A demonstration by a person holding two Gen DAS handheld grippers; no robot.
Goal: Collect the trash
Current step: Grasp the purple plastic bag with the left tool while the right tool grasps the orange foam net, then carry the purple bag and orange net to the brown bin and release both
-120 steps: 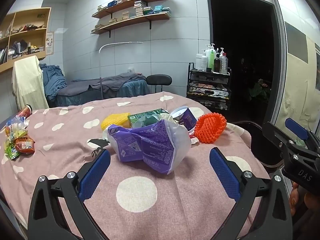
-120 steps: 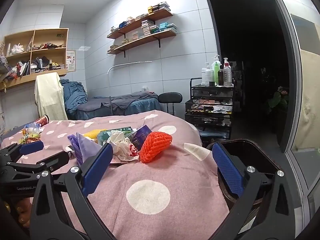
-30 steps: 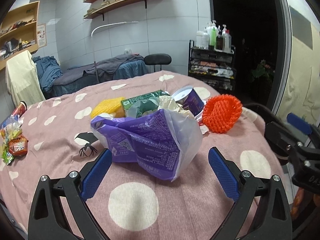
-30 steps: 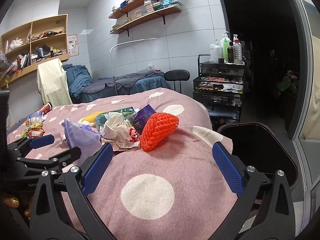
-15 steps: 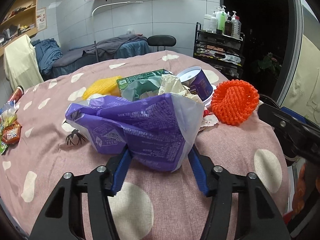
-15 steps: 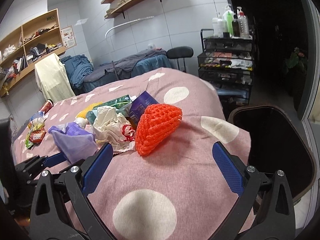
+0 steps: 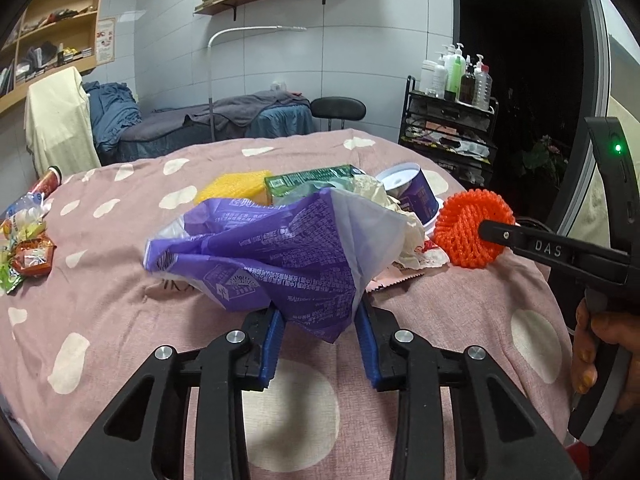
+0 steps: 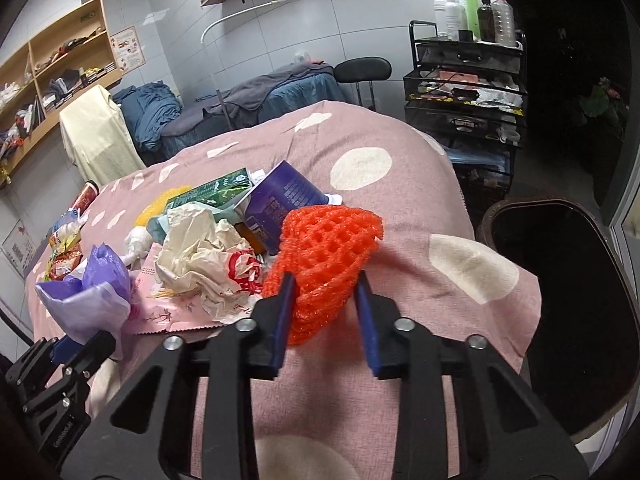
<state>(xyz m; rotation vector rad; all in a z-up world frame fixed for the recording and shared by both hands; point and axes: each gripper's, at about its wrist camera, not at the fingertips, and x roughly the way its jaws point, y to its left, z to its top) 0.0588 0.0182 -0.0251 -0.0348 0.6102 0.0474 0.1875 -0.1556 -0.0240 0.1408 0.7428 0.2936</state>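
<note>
Left gripper (image 7: 318, 338) pinched the purple plastic bag (image 7: 272, 252); right gripper (image 8: 322, 322) pinched the orange foam net (image 8: 324, 252). Both should lift clear toward the dark bin (image 8: 568, 300) beside the net.

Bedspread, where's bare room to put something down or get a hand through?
Free: the bedspread between the orange net and the bin, and the far side behind the purple cup. Also between the purple bag and the snack packets. Crowded: the middle pile around the crumpled paper.

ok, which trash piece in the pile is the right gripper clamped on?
The orange foam mesh sleeve, pinched between the right gripper pads. The purple plastic bag sits in the left gripper instead.
</note>
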